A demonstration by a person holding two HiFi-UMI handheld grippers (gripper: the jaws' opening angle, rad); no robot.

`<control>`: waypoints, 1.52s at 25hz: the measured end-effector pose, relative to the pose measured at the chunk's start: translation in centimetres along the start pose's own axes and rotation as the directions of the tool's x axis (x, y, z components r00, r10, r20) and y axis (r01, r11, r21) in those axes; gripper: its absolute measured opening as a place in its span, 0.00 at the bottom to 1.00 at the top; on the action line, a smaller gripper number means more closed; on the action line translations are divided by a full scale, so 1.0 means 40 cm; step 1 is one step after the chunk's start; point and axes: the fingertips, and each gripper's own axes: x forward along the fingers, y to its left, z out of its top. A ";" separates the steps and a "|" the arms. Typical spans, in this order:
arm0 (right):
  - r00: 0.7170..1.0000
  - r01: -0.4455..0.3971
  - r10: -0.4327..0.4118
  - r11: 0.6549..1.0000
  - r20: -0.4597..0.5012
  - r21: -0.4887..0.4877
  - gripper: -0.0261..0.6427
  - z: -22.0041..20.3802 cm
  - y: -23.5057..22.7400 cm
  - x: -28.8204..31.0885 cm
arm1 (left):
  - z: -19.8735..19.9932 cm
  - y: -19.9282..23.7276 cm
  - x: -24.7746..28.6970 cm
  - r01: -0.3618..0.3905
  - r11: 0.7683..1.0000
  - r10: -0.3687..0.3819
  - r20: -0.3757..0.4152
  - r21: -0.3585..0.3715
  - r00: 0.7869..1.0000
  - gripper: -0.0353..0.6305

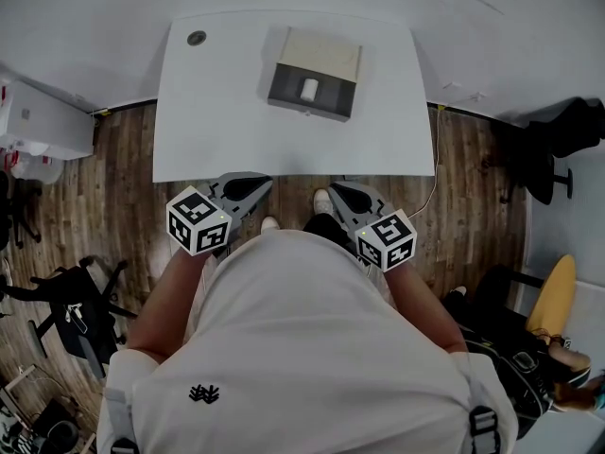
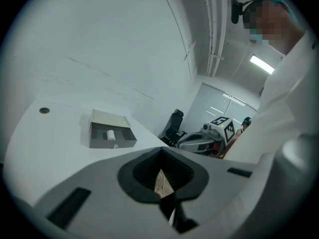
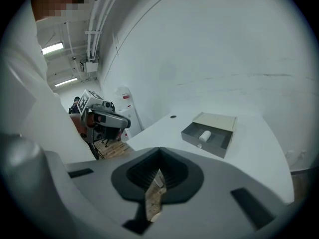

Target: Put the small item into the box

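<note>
i see the white surface [image 1: 208,112] carrying the box [image 1: 326,55]: beige sleeve, grey tray open toward me. the left hand-held gripper [image 1: 261,183] and right hand-held gripper [image 1: 338,189] have jaws together, empty, at the near edge. the small item [image 1: 309,89], a white cylinder, lies in the tray, long axis near-to-far.

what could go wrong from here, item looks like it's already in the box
1. The box lies toward the far side of the table, while the left gripper and right gripper are at its near edge: a long reach, easy to misjudge.
2. Both grippers are shut; nudging the open drawer shut that way might slide the whole box instead.
3. A bump could tip the small white item out of its compartment.
</note>
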 end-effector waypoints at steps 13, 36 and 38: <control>1.000 -0.013 0.013 0.999 -0.003 -0.033 0.05 0.019 0.030 0.010 | -0.011 0.002 -0.030 -0.002 1.000 0.003 0.013 -0.012 1.000 0.06; 1.000 -0.014 0.013 0.998 -0.022 -0.056 0.05 0.015 0.044 0.018 | -0.045 0.018 -0.045 -0.010 0.999 0.010 0.007 -0.041 1.000 0.06; 1.000 -0.020 0.019 0.998 -0.025 -0.058 0.05 0.016 0.043 0.021 | -0.046 0.021 -0.045 -0.015 0.999 0.015 0.006 -0.045 1.000 0.06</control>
